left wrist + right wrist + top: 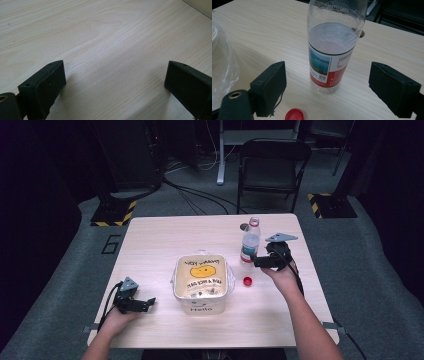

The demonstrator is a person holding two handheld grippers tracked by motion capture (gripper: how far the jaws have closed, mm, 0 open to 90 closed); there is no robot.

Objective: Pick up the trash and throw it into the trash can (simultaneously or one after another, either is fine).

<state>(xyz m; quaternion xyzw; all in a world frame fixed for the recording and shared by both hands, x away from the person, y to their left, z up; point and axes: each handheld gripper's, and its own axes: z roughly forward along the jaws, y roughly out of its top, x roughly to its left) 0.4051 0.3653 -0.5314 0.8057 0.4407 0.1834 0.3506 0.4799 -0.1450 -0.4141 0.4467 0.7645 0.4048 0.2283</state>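
A clear water bottle (250,242) with a red and blue label stands uncapped and upright on the right half of the wooden table (160,240). It is partly filled. Its red cap (247,281) lies on the table in front of it. My right gripper (257,261) is open just in front of the bottle (329,50), which stands between the lines of its jaws with neither pad touching it. The cap (295,115) lies below, near one jaw. My left gripper (148,303) rests open at the front left, with bare tabletop between its jaws (115,82).
A white bin (201,307) lined with a yellow smiley plastic bag stands at the table's middle, between the two hands. The bag's edge (222,67) shows beside the right gripper. A black folding chair (272,165) and floor cables lie beyond the far edge.
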